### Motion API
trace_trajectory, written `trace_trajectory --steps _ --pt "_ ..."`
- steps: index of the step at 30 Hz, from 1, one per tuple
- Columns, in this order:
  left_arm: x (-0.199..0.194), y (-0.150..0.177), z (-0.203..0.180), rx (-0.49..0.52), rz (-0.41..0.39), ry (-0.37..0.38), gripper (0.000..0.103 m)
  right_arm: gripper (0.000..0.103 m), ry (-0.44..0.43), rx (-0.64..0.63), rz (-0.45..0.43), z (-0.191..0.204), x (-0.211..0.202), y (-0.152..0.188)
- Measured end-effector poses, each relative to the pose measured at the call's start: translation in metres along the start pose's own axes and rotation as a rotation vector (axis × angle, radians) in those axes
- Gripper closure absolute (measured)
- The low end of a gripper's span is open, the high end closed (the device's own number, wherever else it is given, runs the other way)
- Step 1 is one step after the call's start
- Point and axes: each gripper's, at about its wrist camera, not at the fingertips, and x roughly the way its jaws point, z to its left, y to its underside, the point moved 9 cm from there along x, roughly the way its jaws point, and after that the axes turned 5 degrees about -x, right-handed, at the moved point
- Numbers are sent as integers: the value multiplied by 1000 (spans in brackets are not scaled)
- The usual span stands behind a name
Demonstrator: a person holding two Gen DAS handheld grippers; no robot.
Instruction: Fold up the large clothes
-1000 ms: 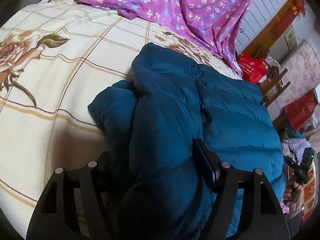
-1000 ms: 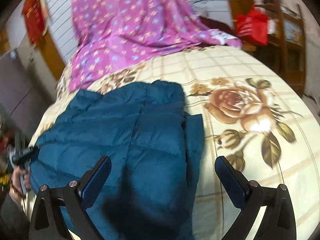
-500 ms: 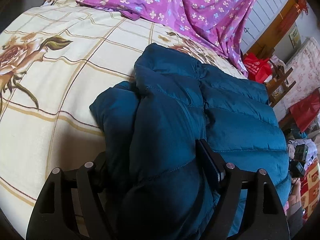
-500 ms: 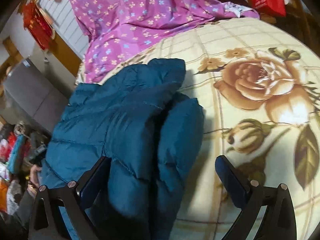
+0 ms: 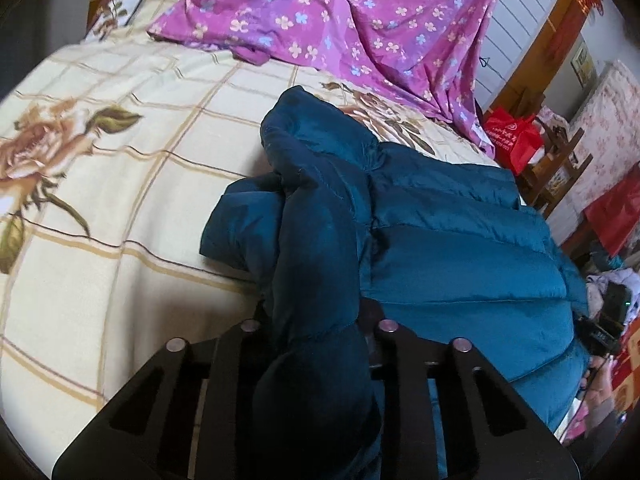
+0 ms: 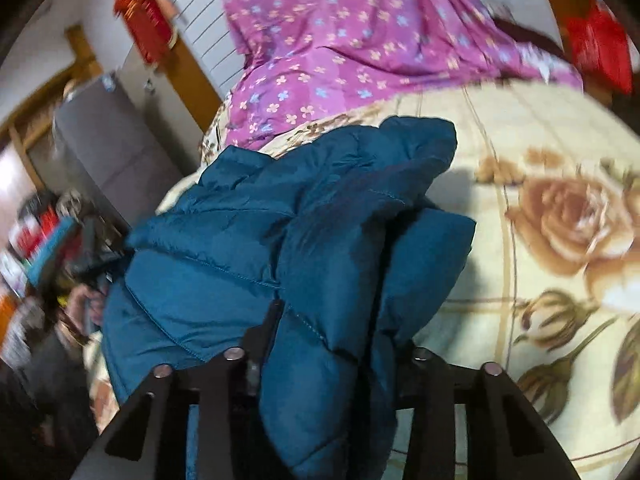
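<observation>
We are working a teal puffer jacket [image 5: 460,248] that is lying on a bed with a cream rose-print bedspread [image 5: 120,184], its bulk toward the bed's edge. The left gripper [image 5: 316,328] is closing, its jaws pinching a thick roll of the padded fabric; the right gripper [image 6: 332,356] is likewise closing on a bunched fold of the same jacket [image 6: 280,232]. We are judging the jacket to be light, soft and springy, with a slick shell that may be slipping out of a shallow pinch, so we are favouring a deep bite along a quilted seam or hem. A purple flowered sheet [image 5: 360,20] is lying well apart at the far side, and a red bag [image 5: 512,140] is sitting beyond the bed; nothing is blocking the fold.
</observation>
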Motion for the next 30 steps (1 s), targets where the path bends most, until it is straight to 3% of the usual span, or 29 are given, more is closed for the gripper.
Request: trace_trajectory --steps 4,9,16,19,21,24,27,30 --pt "-18 -2 -2 -19 -35 -2 87 76 76 -77 -52 16 -20 -12" --pt "-55 3 -18 -26 -59 53 87 77 141 -120 -115 38 -62 -17" --pt "-72 32 -72 54 -28 115 87 77 205 -144 -71 31 -119 -7" --pt "-65 44 -81 69 2 89 85 75 154 -61 -45 8 -128 4" --pt "-52 52 -74 57 52 42 81 66 120 38 -9 -11 -121 18" --pt "-35 63 -59 26 128 0 69 56 76 287 94 -40 -101 50" --pt "-45 59 -49 -7 112 8 64 54 83 423 26 -48 -117 54" --pt "-66 52 -39 -32 38 -14 62 52 189 450 -33 -45 -150 51"
